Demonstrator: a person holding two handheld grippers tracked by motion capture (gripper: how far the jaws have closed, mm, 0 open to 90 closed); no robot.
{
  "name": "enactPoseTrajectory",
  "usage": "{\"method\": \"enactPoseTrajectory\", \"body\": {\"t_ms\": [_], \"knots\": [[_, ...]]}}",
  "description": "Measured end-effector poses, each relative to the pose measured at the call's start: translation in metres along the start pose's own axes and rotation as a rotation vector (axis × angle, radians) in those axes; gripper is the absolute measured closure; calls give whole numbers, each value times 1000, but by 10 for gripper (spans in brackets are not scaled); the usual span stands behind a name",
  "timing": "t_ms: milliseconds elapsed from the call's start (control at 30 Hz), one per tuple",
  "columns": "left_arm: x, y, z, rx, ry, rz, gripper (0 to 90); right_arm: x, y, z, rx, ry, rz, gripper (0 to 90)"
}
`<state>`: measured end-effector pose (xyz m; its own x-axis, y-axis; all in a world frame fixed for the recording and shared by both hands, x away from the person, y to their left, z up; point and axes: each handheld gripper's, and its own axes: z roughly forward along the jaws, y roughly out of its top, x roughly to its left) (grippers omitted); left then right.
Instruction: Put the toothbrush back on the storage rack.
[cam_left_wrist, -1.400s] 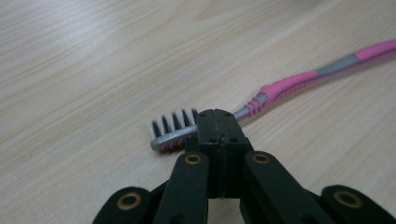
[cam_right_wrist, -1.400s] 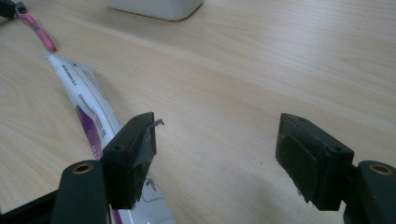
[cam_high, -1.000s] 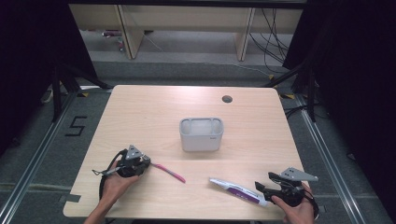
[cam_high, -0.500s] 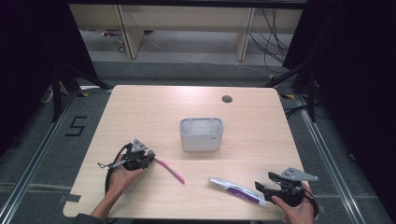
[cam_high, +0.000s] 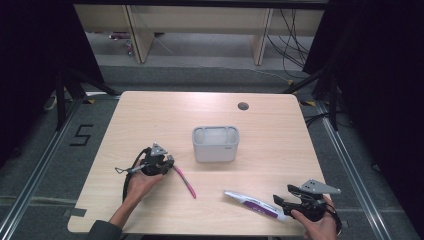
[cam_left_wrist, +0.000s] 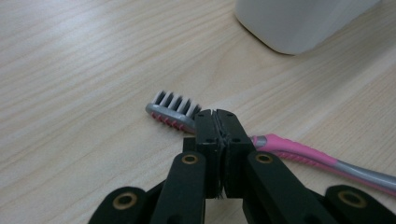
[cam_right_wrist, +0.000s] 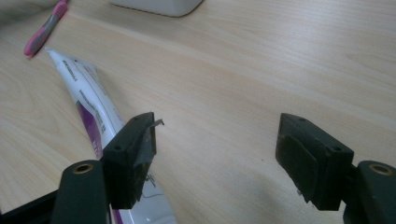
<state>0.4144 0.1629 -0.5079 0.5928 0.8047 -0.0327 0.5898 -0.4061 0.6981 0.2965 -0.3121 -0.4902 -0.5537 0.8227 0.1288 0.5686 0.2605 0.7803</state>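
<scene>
Left gripper (cam_high: 170, 162): jaws pressed together, nothing visibly between pads. Toothbrush (cam_left_wrist: 280, 149) lies on table (cam_high: 150, 115) just beyond jaw tips, crossing them; bristle head left of tips, pink handle running right. Likely step: pick up brush. Jaws must part first, straddle neck just behind head, close squarely, then lift level.

Bin (cam_high: 215, 144) ahead of left jaws, to their right; probable destination.

Right gripper (cam_right_wrist: 217, 144): jaws wide, empty. Tube (cam_right_wrist: 88, 102) passes under left jaw, not between pads; shift sideways to centre tube before closing.
</scene>
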Motion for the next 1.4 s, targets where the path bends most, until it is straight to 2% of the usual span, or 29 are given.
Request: {"method": "enactPoseTrajectory", "body": {"t_ms": [33,133,267,433,600,733,767,833,900,933,967,1000,1033,1067,1133,1233,1267,1333,1367,1400], "knots": [[-1,0,0,1,1,-18,851,0,0,-1,0,-11,-3,296],[-2,1,-3,11,-1,-41,775,0,0,0,-4,-4,5,296],[-7,2,-6,37,-11,-125,600,0,0,-1,0,-9,-3,296],[-15,5,-7,47,1,-156,431,0,0,-1,-3,-13,-6,296],[-26,11,-7,63,-8,-186,352,0,0,0,-3,0,7,297],[-32,14,-5,80,-12,-179,322,0,0,0,2,3,9,296],[-32,14,-5,97,-18,-160,320,0,0,-1,-2,-13,-5,296],[-35,15,-4,86,-4,-169,308,0,0,0,0,1,2,296],[-36,16,-3,110,-9,-137,305,0,0,0,1,1,3,296],[-39,17,-1,99,-2,-154,301,0,0,0,2,0,3,296],[-39,17,-1,99,-2,-154,300,0,0,0,2,0,3,296],[-39,18,0,119,0,-130,300,0,0,0,0,-2,0,296],[-39,18,0,119,0,-130,298,0,0,0,0,-2,0,296],[-41,18,1,130,6,-112,297,0,0,0,0,0,1,296],[-43,18,3,128,17,-110,297,1,0,0,2,1,3,296],[-43,19,4,145,12,-99,296,1,0,0,2,-8,5,297],[-44,18,5,142,20,-98,295,0,0,-1,-2,-16,-7,296],[-45,18,7,141,29,-92,295,1,0,0,2,-6,6,296],[-44,18,6,158,23,-84,296,1,0,0,2,-7,5,296],[-44,18,7,154,27,-84,298,0,0,-1,-1,-15,-5,296]]}}
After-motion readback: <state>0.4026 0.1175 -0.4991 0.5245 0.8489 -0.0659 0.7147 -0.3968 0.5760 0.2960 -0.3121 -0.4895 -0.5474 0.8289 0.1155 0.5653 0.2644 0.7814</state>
